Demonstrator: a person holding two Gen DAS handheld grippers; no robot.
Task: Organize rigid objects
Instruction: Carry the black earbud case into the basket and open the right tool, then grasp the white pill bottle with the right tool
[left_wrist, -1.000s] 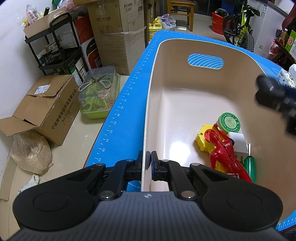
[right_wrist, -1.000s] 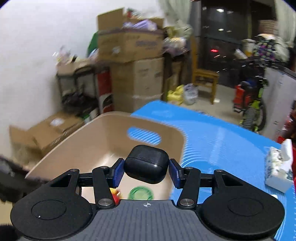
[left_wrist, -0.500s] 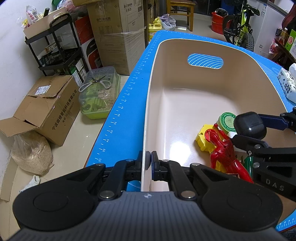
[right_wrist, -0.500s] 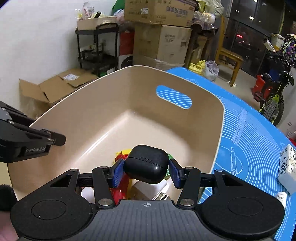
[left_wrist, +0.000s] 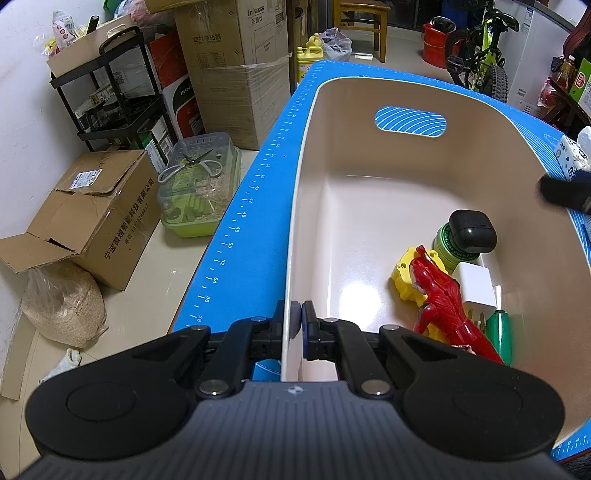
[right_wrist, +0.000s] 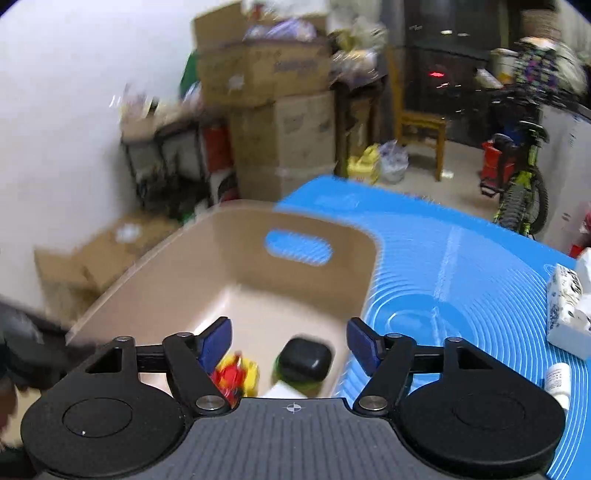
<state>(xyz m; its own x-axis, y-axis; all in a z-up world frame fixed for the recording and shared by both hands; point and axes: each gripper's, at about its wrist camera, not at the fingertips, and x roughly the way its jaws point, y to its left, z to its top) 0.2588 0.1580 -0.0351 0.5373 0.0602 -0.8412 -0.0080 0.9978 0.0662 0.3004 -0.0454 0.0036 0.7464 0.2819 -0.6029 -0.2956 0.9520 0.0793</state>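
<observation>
A beige plastic bin (left_wrist: 369, 177) (right_wrist: 207, 266) stands on a blue mat (left_wrist: 251, 206) (right_wrist: 443, 266). My left gripper (left_wrist: 297, 325) is shut on the bin's near left rim. Inside lies a black earbud case (left_wrist: 471, 230) (right_wrist: 304, 360) on top of a green round tin (left_wrist: 447, 247), beside a yellow toy (left_wrist: 406, 273), a red toy figure (left_wrist: 443, 299) (right_wrist: 229, 374), a white charger (left_wrist: 474, 286) and a green-handled tool (left_wrist: 498, 334). My right gripper (right_wrist: 290, 343) hangs above the case with its jaws opening and nothing between them. Its blurred dark tip (left_wrist: 565, 194) shows at the bin's right rim.
On the mat to the right lie a white tissue pack (right_wrist: 569, 306) (left_wrist: 570, 160) and a small white bottle (right_wrist: 557, 380). Left of the table on the floor are cardboard boxes (left_wrist: 92, 206), a green plastic box with scissors (left_wrist: 195, 188) and a black shelf rack (left_wrist: 110, 99).
The right gripper let go of the black earbud case, which now rests on the green tin in the bin. That gripper pulled back and up. The left gripper kept still.
</observation>
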